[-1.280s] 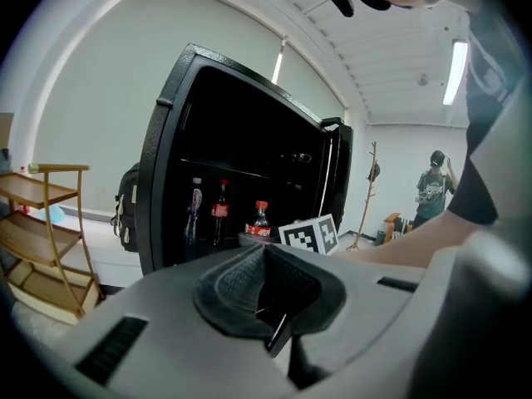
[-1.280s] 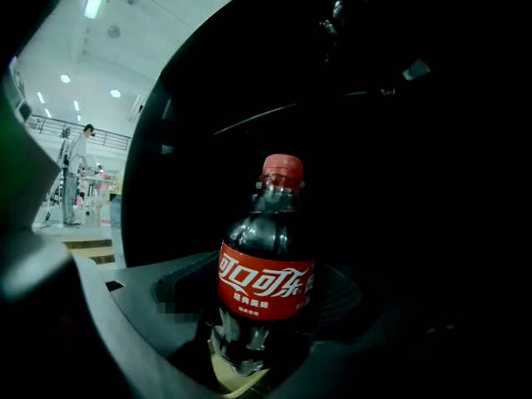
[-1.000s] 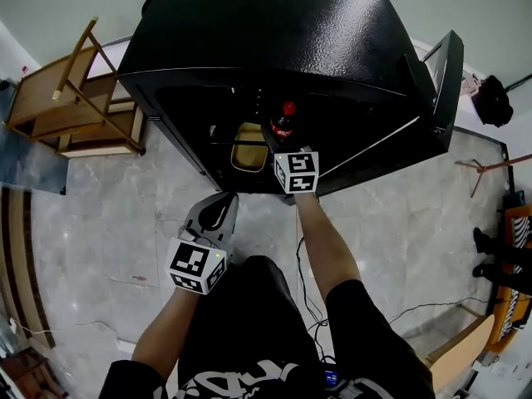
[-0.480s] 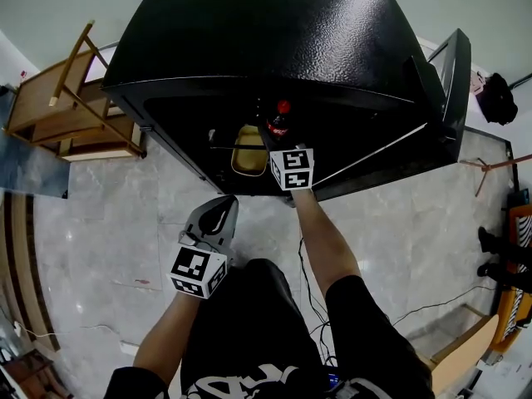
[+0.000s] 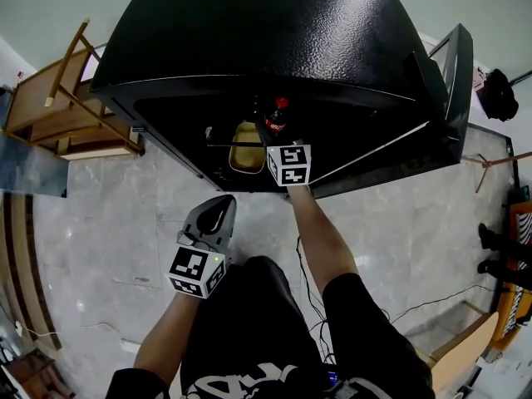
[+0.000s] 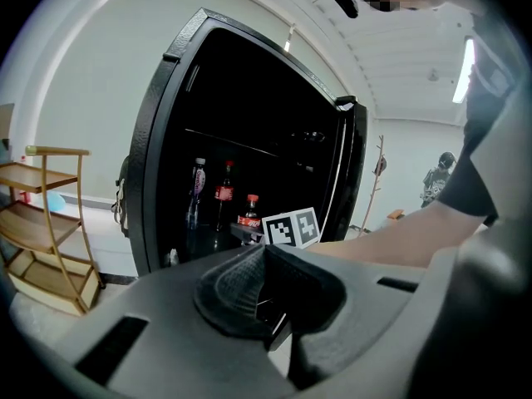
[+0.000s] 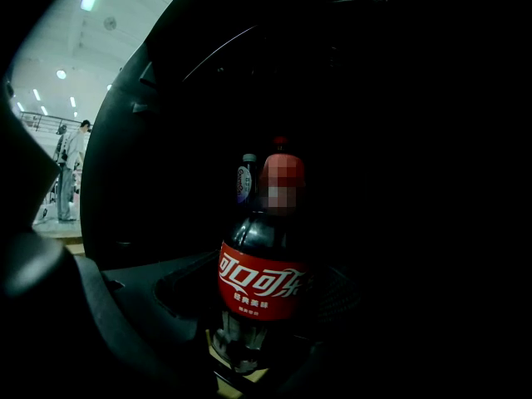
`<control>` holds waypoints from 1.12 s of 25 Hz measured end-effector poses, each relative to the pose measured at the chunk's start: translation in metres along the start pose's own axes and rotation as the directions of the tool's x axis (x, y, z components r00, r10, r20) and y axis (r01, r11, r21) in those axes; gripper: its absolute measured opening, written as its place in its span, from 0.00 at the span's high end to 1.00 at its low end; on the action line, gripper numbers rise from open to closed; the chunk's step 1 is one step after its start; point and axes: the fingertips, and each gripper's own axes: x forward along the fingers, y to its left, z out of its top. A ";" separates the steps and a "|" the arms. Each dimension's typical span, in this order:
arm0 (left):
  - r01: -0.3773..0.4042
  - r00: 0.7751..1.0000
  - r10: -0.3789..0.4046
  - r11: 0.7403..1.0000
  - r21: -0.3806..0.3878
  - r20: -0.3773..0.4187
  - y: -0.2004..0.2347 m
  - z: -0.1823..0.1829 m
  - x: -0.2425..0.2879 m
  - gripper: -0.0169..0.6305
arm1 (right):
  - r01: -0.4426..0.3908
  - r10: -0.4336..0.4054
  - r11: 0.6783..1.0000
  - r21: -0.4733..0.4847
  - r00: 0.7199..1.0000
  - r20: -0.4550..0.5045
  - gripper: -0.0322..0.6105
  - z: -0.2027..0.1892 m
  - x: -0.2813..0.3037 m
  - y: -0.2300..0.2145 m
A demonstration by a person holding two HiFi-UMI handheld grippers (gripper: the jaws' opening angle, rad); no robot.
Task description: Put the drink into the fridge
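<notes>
- Right gripper view showed the right gripper (image 7: pixel 258 331) clamped on the lower body of the cola bottle (image 7: pixel 262 279), which stood upright with its red cap toward the dark inside of the fridge (image 5: pixel 266 32).
- The bottle was just inside the fridge's open front, above a shelf. Whether its base touched the shelf could not be told.
- Deeper in the fridge stood a purple-labelled bottle (image 7: pixel 246 178).
- The left gripper (image 5: pixel 214 214) hung outside the fridge, below its opening, its jaws pressed together on nothing.
- The step in hand looked like the placing itself, near its end. The next move called for settling the drink on the shelf clear of the other bottle, then parting the jaws and backing straight out.
</notes>
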 end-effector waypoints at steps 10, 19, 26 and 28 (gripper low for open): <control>0.024 1.000 -0.024 1.000 -0.017 -0.019 -0.012 0.002 0.003 0.96 | -0.015 0.017 0.999 0.038 0.999 -0.049 0.42 -0.012 -0.010 0.008; 0.010 1.000 -0.011 1.000 -0.027 -0.028 -0.008 0.000 -0.005 0.96 | -0.007 0.011 0.998 0.067 0.998 -0.054 0.44 -0.014 -0.016 0.010; 0.016 1.000 -0.017 0.999 -0.033 -0.024 -0.019 0.010 -0.015 0.96 | 0.003 0.004 0.995 0.096 0.997 -0.074 0.44 -0.011 -0.039 0.014; 0.018 1.000 -0.019 0.999 -0.033 -0.024 -0.023 0.016 -0.019 0.96 | 0.007 0.001 0.995 0.100 0.997 -0.083 0.44 -0.008 -0.049 0.014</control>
